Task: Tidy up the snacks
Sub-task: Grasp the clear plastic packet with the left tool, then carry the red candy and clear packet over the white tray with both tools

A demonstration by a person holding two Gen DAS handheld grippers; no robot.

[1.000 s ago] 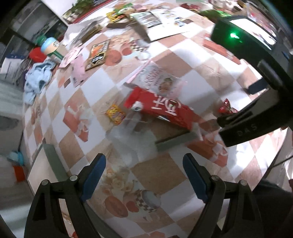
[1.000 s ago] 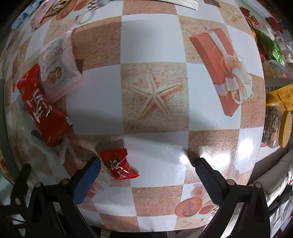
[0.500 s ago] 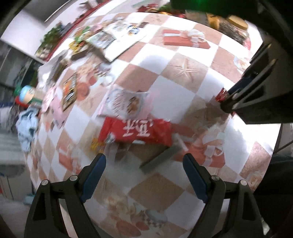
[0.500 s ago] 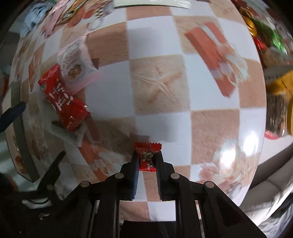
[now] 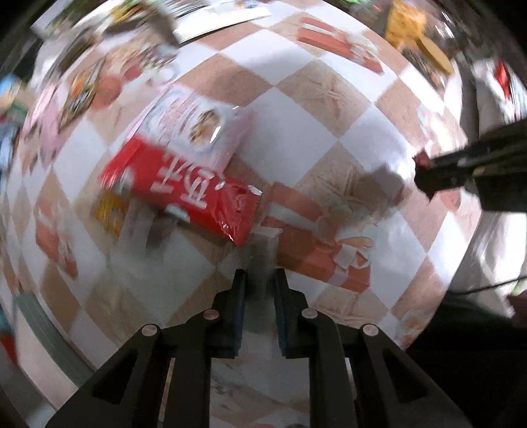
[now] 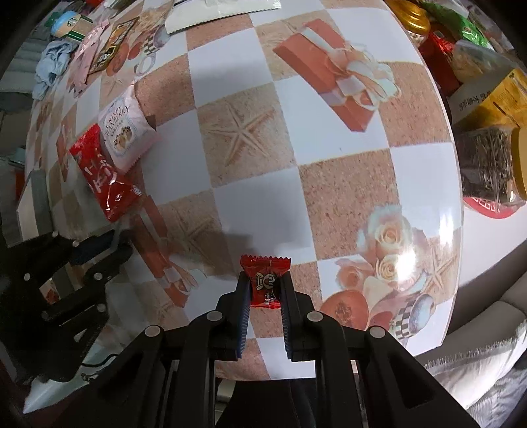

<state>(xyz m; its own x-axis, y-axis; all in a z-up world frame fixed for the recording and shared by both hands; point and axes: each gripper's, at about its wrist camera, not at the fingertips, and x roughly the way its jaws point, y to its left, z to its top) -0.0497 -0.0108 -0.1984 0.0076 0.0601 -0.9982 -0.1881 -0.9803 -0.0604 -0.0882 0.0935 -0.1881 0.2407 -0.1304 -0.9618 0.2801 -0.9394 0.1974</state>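
Note:
My right gripper (image 6: 265,280) is shut on a small red wrapped candy (image 6: 265,263), held a little above the checkered tablecloth (image 6: 346,184). In the left wrist view that gripper (image 5: 425,177) reaches in from the right with the red candy (image 5: 421,160) at its tip. My left gripper (image 5: 260,280) points straight down, its jaws closing on a grey strip of a see-through bag (image 5: 148,227), which is blurred. Just beyond lie a red snack pack (image 5: 184,184), a pink-white cookie pack (image 5: 194,131) and a yellow candy (image 5: 108,207). The right wrist view shows the left gripper (image 6: 112,253) at the left.
Jars and packs crowd the table's right edge: a jar with a tan lid (image 6: 487,164), a yellow box (image 6: 494,98), a green bag (image 6: 461,26). Several packets, a blue cloth (image 6: 52,66) and a cup (image 6: 69,24) lie at the far left. A sofa cushion (image 6: 477,378) lies beyond the near edge.
The right jaws closed on the red candy and lifted it off the table. The left jaws went from wide open to shut, and that gripper dropped closer to the table.

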